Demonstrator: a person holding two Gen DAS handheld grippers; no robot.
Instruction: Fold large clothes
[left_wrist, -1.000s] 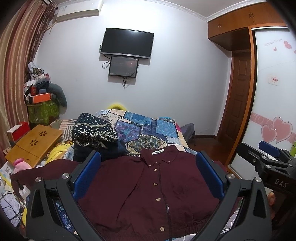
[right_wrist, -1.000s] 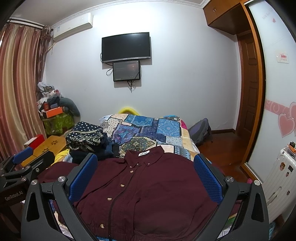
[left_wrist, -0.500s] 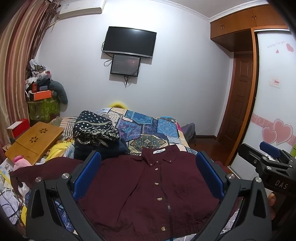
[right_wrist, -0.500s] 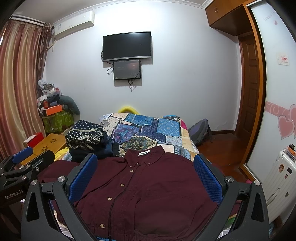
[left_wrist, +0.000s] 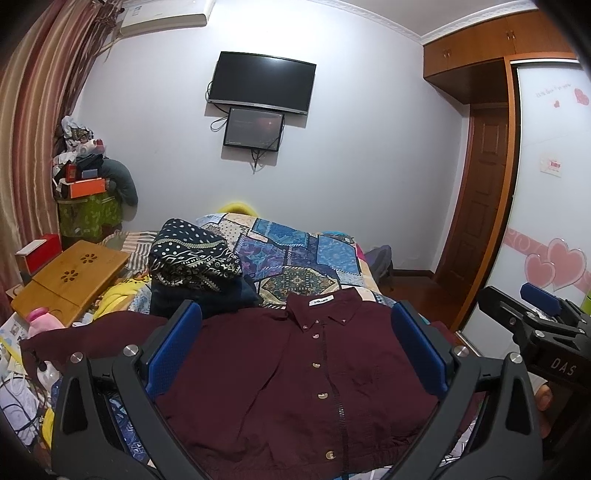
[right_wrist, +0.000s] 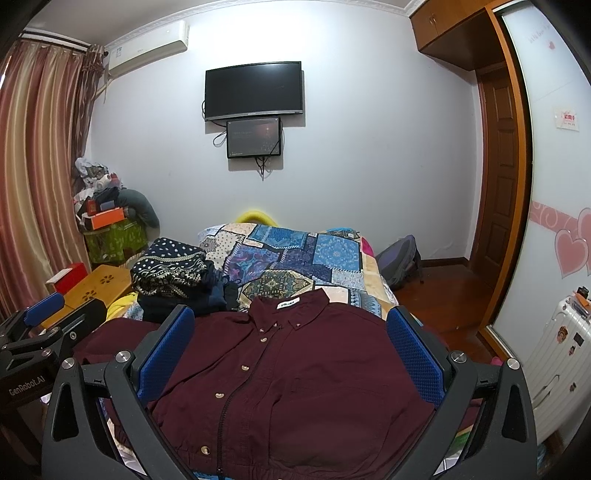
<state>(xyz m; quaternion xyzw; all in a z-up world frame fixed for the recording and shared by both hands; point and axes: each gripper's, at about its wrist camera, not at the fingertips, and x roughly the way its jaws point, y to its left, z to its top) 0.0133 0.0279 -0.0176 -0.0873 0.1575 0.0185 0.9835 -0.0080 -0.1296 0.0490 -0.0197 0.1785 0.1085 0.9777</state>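
One maroon shirt (left_wrist: 288, 384) lies flat on the bed (left_wrist: 295, 254); both the left gripper (left_wrist: 295, 354) and right gripper (right_wrist: 291, 350) hover above it, jaws spread wide, empty.

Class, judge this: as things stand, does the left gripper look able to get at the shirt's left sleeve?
Probably yes. The left gripper is open above the shirt, and the sleeve lies spread out on its left with nothing on top. The folded pile sits behind it, not in the way.
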